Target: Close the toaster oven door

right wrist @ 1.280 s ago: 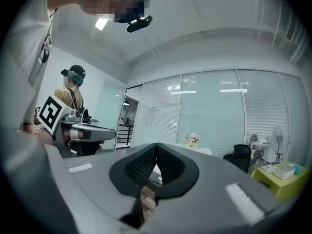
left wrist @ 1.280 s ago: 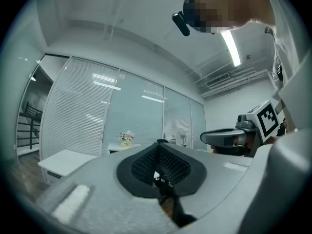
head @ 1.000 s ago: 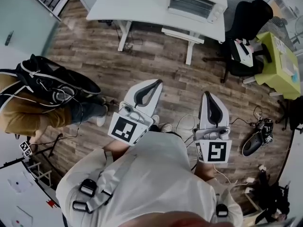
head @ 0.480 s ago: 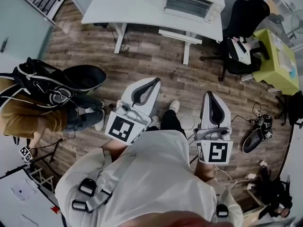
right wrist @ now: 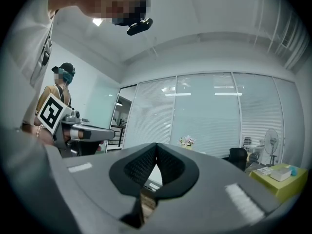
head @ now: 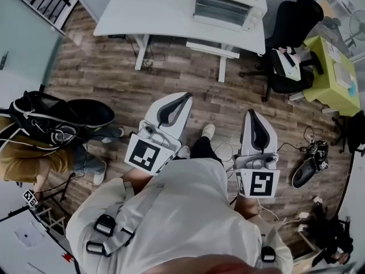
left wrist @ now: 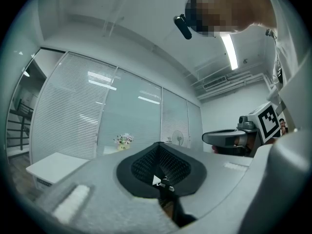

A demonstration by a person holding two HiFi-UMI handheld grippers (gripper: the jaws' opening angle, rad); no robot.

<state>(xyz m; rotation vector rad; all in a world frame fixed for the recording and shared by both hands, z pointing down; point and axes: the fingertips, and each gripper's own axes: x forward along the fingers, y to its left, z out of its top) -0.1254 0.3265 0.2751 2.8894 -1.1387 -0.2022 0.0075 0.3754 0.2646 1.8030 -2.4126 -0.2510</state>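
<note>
The work in hand looks like the approach: the boxy white toaster oven (head: 228, 7) stands well apart from both tools, at the right end of the long white tabletop (head: 148, 10), across a stretch of brown wood-plank floor (head: 114, 67). The left hand-held gripper (head: 185, 100) and the right hand-held gripper (head: 250, 115) are held out level in front of the person's chest, side by side, both aimed toward the tabletop. Each is clenched on nothing: in the left gripper view the dark ribbed pads (left wrist: 168, 165) meet at the tip, and the right gripper view shows the same.

The toaster oven's long axis runs along the tabletop's length, left to right in the head view. Its striped, grille-like front faces the person. At this range I cannot tell how far the door hangs open.

The next move calls for closing the gap to the tabletop, then bringing one hand-held gripper under the door's free edge to swing it up and shut.
</note>
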